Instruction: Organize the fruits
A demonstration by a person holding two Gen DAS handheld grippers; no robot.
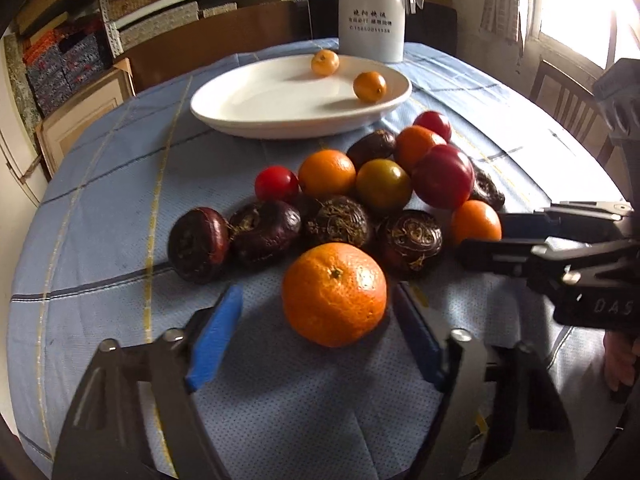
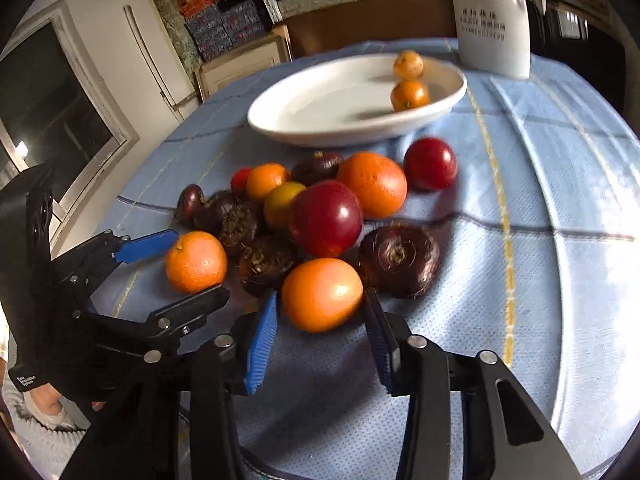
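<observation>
A heap of fruit lies on the blue cloth: oranges, red fruits [image 1: 442, 176] and dark brown water chestnuts [image 1: 198, 244]. The big orange [image 1: 334, 294] nearest the left wrist camera sits between the blue pads of my left gripper [image 1: 320, 292]. A gap shows at its left pad, so that gripper is open. My right gripper [image 2: 321, 294] has both pads against a smaller orange [image 2: 322, 294] at the heap's near edge. The white oval plate [image 1: 224, 116] behind the heap holds two small yellow-orange fruits [image 1: 370, 87].
A tall white jug [image 1: 372, 8] stands behind the plate. A large water chestnut [image 2: 398, 260] lies just right of the right gripper's orange. A wooden chair [image 1: 560, 96] stands beyond the table's right edge, and shelves and boxes fill the back.
</observation>
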